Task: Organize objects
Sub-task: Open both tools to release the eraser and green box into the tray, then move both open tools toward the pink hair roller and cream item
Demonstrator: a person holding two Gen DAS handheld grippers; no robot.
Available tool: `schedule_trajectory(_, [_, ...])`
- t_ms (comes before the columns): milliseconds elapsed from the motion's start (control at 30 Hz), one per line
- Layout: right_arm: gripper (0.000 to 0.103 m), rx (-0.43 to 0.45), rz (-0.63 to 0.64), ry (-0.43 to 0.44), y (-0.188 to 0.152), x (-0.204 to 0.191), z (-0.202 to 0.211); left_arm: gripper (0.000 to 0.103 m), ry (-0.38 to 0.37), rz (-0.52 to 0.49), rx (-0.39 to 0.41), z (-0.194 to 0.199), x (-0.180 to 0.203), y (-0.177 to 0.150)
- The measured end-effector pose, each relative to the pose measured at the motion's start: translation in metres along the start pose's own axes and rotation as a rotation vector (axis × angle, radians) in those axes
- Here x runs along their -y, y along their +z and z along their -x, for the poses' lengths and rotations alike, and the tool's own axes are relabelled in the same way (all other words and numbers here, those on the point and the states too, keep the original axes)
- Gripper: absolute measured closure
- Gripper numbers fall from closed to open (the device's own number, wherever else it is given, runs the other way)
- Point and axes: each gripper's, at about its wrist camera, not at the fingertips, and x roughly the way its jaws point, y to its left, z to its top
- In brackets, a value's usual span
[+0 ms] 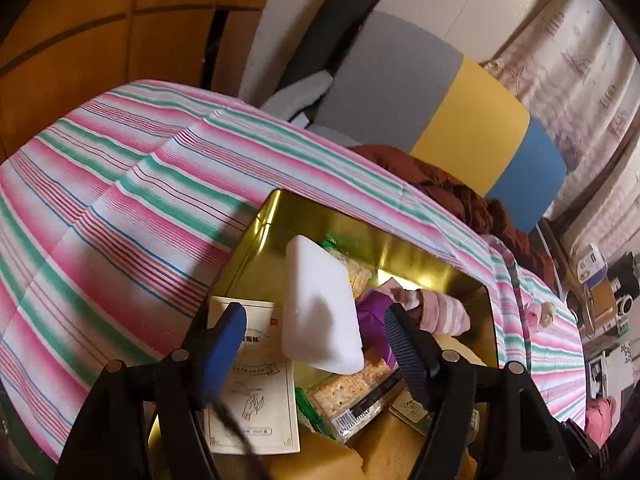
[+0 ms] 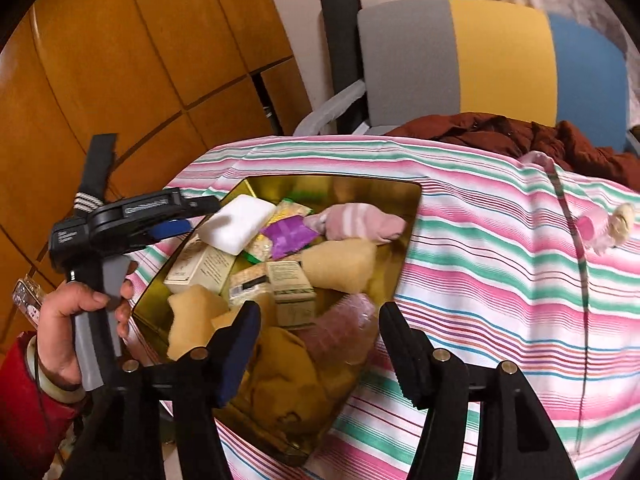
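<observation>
Right wrist view: a big table with a striped cloth (image 2: 500,280) in pink, green and white fills most of the picture. Behind it stand a wall of orange-brown wood panels (image 2: 120,60) and a chair (image 2: 480,60) with a grey, yellow and blue back. A dark red coat (image 2: 500,132) lies on the chair.

On the cloth sits a shiny gold tin box (image 2: 412,200), full of small things. A white block (image 2: 236,224) lies on top at the far left side. Under it are a cream box (image 2: 200,268), cracker packs, yellow sponges (image 2: 340,264), a pink striped sock (image 2: 360,224) and a purple packet (image 2: 288,236). A small pink doll (image 2: 604,228) lies on the cloth, well apart from the tin.

The left gripper (image 1: 316,344) hangs over the tin. Its blue fingers (image 1: 224,352) stand wide apart, and the white block sits loose between them, not pinched. A hand (image 2: 76,320) in a red sleeve holds its handle.

The right gripper (image 2: 316,344) is partly open over the near end of the tin and holds nothing.

The cream box has red writing, too small to read. A cracker pack (image 1: 360,392) shows a barcode.
</observation>
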Motion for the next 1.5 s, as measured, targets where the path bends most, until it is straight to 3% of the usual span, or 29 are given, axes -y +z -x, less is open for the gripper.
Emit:
schedule_trajectory(200, [0.040,0.007,-0.041,-0.022,-0.002,0.023,0.007,0.030,0.012,-0.007,0.058,0.016,0.014,-0.008])
schedule_trajectory(433, [0.040,0.029,-0.076,-0.049,-0.005,0.046,0.023,0.030,-0.019,-0.105,0.088,0.026,0.055,-0.022])
schedule_trajectory(633, [0.039,0.050,-0.109,-0.086,-0.008,0.073,0.036,0.030,-0.094,-0.148,0.037,0.021,0.093,-0.037])
schedule_trajectory(767, [0.038,0.053,-0.142,-0.124,-0.010,0.098,0.042,0.030,-0.113,-0.228,0.028,0.022,0.126,-0.050])
schedule_trajectory(867, [0.037,0.052,-0.178,-0.157,-0.012,0.121,0.045,0.030,-0.114,-0.302,0.008,0.017,0.153,-0.063])
schedule_trajectory(1233, [0.036,0.030,-0.317,-0.297,-0.024,0.225,0.048,0.030,-0.184,-0.423,-0.103,-0.014,0.226,-0.100])
schedule_trajectory(1367, [0.035,0.042,-0.374,-0.329,-0.014,0.266,0.043,0.030,-0.191,-0.473,-0.123,-0.022,0.245,-0.114])
schedule_trajectory(1500, [0.031,0.087,-0.430,-0.351,0.018,0.312,0.034,0.030,-0.194,-0.513,-0.140,-0.029,0.258,-0.126])
